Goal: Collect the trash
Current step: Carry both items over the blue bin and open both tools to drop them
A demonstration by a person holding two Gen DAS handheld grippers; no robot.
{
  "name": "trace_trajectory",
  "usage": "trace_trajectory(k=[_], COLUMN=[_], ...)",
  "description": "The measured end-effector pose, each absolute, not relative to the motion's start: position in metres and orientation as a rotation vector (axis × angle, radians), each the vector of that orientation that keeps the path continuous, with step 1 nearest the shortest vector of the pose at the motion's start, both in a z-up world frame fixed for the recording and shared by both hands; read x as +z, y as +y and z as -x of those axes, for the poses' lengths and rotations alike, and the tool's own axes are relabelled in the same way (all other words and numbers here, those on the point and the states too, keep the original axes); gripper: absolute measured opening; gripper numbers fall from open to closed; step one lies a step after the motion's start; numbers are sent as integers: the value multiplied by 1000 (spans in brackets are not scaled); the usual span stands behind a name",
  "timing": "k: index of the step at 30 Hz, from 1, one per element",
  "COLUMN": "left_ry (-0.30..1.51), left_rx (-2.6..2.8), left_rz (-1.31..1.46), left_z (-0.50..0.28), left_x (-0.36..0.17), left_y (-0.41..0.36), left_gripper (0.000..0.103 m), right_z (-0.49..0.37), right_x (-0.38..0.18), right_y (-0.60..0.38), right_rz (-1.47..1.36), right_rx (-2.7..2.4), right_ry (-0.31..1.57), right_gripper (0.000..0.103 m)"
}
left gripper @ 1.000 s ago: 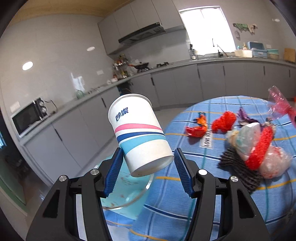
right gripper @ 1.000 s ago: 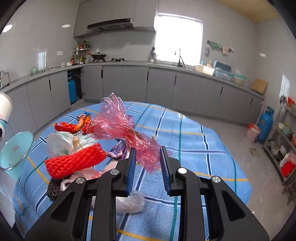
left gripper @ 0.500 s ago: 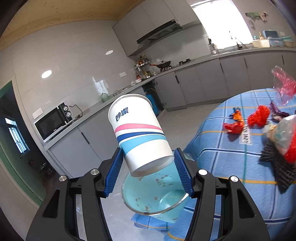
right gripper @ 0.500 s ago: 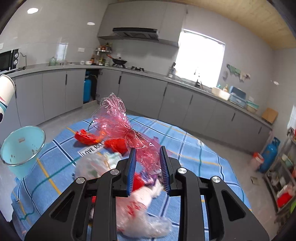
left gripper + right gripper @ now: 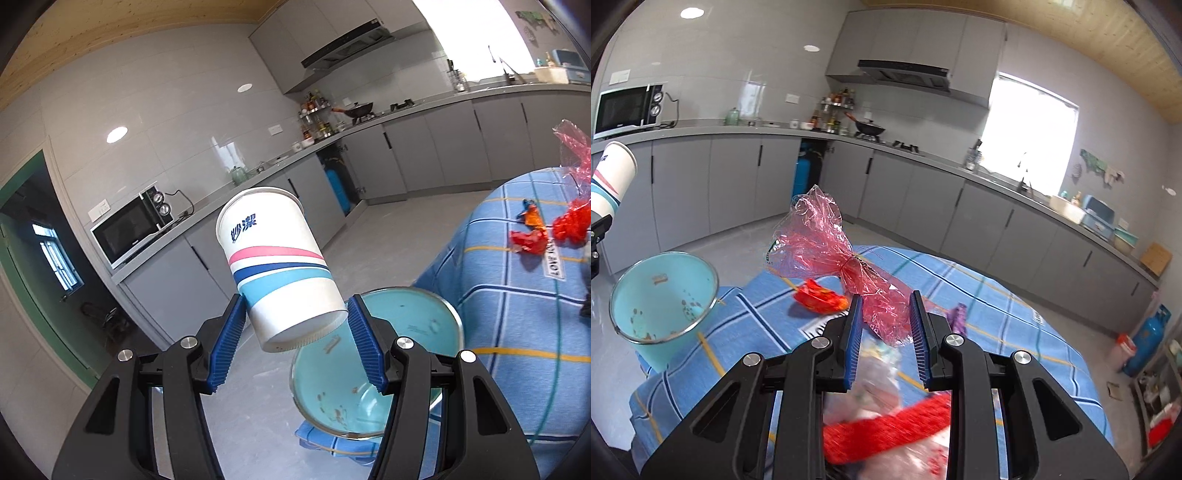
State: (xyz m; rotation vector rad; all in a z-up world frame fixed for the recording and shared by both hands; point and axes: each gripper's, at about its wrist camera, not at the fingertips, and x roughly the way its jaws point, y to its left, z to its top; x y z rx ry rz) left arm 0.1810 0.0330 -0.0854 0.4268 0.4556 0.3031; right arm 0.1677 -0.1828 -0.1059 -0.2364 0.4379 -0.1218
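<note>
Both tongs are closed on trash. By the left gripper (image 5: 295, 339) a paper cup (image 5: 277, 267) is clamped near its base between blue ribbed pads, jaws set about halfway apart; the cup is tilted, its mouth pointing up and away. By the right gripper (image 5: 884, 332) a crumpled pink cellophane wrapper (image 5: 827, 247) is pinched at its lower end, jaws narrow, the rest of the wrapper fanned out above the fingers.

Below and just right of the cup, a light blue bin (image 5: 373, 373) is seen at the edge of a table covered by a blue checked cloth (image 5: 517, 314); its inside is speckled with brown bits. More rubbish is left on the cloth: a red wrapper (image 5: 820, 297), a purple scrap (image 5: 956, 317) and a blurred red mesh piece (image 5: 886, 432).

Compared with a second ago, the cup is now held over the bin's rim instead of above the cloth, and the bin fills more of the left view. Both grips are unchanged.
</note>
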Motion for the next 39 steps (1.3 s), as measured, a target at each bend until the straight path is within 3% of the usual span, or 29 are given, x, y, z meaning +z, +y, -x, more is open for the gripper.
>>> trace_trajectory(k=[39], left_ry=[617], left_rx=[374], left_rz=[-465], left_z=[-241], left_x=[-126], left_y=[92], left_gripper=[58], right_z=[-258], right_x=[-133], right_y=[-63], right_rz=[291], right_rx=[148], right_ry=[528], right_gripper=[26])
